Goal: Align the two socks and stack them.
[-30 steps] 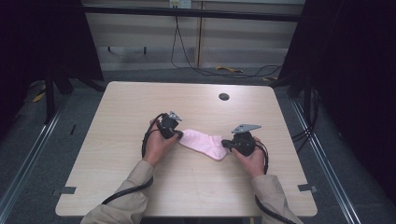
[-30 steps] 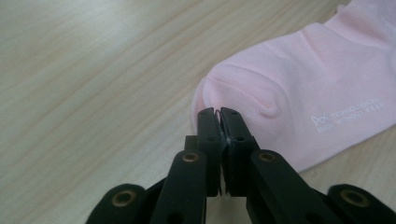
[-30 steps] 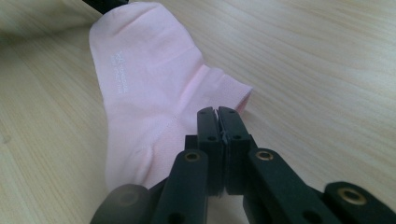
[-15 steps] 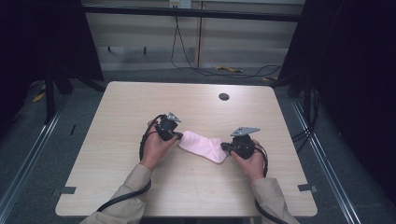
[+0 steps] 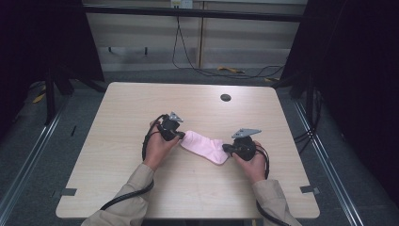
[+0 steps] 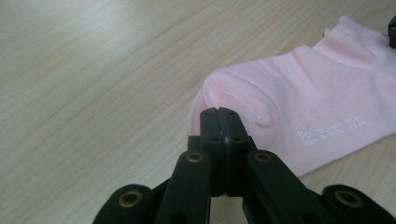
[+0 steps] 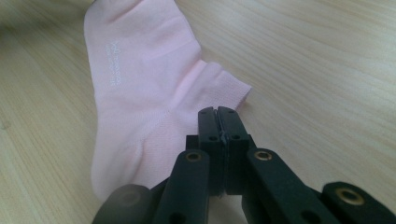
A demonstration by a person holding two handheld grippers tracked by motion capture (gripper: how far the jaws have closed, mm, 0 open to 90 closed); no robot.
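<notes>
A pink sock (image 5: 204,146) lies flat in the middle of the wooden table (image 5: 136,103). Its rounded toe (image 6: 233,88) points at my left gripper (image 5: 180,135), and its ribbed cuff (image 7: 219,88) points at my right gripper (image 5: 226,148). In the left gripper view the jaws (image 6: 219,112) are pressed together, their tips at the toe's edge. In the right gripper view the jaws (image 7: 217,112) are also together, tips over the cuff corner. No fabric shows in either seam. Small white lettering (image 6: 331,130) runs along the sock's side.
A hand holds each gripper, and a black cable (image 5: 127,197) trails off the front edge. A small dark round cap (image 5: 225,97) sits in the tabletop at the back. Grey tape marks (image 5: 308,189) lie near the front corners. Dark frames stand at both sides.
</notes>
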